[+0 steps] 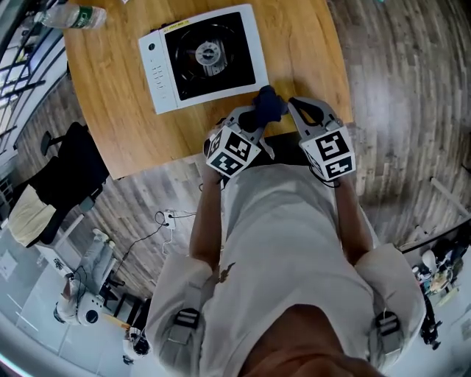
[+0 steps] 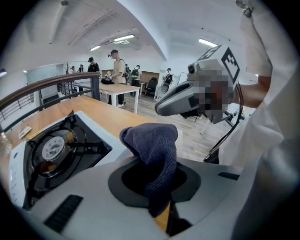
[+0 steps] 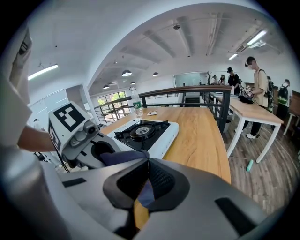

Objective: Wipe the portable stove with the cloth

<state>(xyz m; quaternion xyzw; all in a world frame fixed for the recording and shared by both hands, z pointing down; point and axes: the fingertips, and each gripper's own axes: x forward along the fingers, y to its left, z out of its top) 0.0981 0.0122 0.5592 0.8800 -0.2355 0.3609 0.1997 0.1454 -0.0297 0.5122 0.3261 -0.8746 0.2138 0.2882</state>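
the wooden table [image 1: 110, 118] has bare board to the left of the white portable stove [image 1: 158, 74] and a narrower strip between the stove's near edge and the table's near edge, with a bottle [image 1: 73, 16] off at the far left corner. the left gripper [image 1: 254, 118] and right gripper [image 1: 294, 109] meet over that near strip, close to the stove's near right corner. both pairs of jaws are clenched on the bunched dark blue cloth [image 1: 266, 101], which is held up between them, clear of the burner.
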